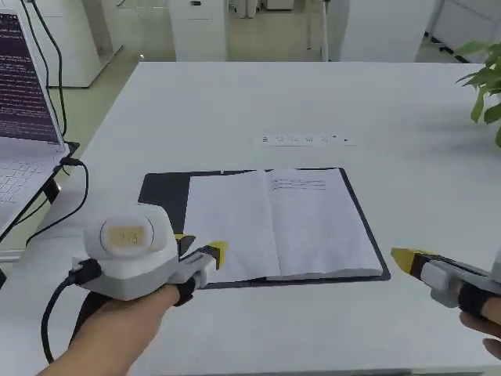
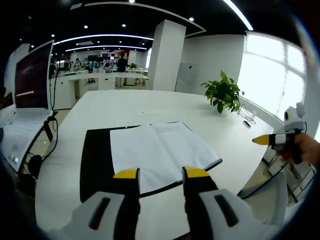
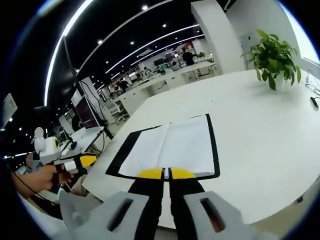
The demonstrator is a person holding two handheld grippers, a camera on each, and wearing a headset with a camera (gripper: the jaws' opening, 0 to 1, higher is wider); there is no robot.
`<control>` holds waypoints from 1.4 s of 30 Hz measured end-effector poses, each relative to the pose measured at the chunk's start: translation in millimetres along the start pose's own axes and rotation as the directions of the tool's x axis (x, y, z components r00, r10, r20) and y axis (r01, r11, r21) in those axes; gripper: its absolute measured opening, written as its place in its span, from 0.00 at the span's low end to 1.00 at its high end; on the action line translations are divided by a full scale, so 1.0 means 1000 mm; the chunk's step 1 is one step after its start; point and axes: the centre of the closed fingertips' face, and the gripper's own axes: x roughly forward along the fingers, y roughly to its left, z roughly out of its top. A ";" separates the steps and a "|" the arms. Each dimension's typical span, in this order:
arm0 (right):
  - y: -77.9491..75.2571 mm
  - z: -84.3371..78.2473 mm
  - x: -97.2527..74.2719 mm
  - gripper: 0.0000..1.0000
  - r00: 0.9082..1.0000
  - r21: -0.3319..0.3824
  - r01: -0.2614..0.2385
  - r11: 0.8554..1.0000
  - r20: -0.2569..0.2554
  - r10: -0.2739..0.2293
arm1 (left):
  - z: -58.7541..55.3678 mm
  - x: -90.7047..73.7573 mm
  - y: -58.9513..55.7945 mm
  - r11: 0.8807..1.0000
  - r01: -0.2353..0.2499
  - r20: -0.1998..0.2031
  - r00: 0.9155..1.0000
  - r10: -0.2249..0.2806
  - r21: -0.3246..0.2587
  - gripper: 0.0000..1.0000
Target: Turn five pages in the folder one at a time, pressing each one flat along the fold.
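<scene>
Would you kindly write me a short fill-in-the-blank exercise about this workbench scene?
1. The folder lies ___ on the white table.
2. The left gripper is ___, with a gap between its yellow tips.
3. The right gripper is ___, its yellow tips together.
4. In the head view, the laptop stands to the folder's ___.
Missing words: open; open; shut; left.

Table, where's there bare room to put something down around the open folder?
Widest bare patch: beyond the folder to the far edge of the table, broken only by a small pale strip. Also bare right of the folder, toward the plant. The near edge is tighter, with the left tool and right tool there. Left side is crowded: laptop and cable.
</scene>
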 end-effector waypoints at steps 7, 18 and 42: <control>-0.014 0.013 -0.007 0.44 0.997 -0.068 0.038 0.997 0.070 -0.033 | -0.005 -0.018 0.008 0.998 -0.065 -0.009 0.998 0.065 0.027 0.56; -0.034 -0.005 -0.004 1.00 0.995 -0.099 0.095 0.991 0.032 -0.092 | -0.020 -0.034 0.026 0.990 -0.144 -0.055 0.988 0.144 0.014 0.99; -0.042 -0.005 -0.001 0.98 0.994 -0.051 0.099 0.994 0.044 -0.097 | -0.006 -0.008 0.024 0.988 -0.132 -0.026 0.991 0.135 0.075 0.99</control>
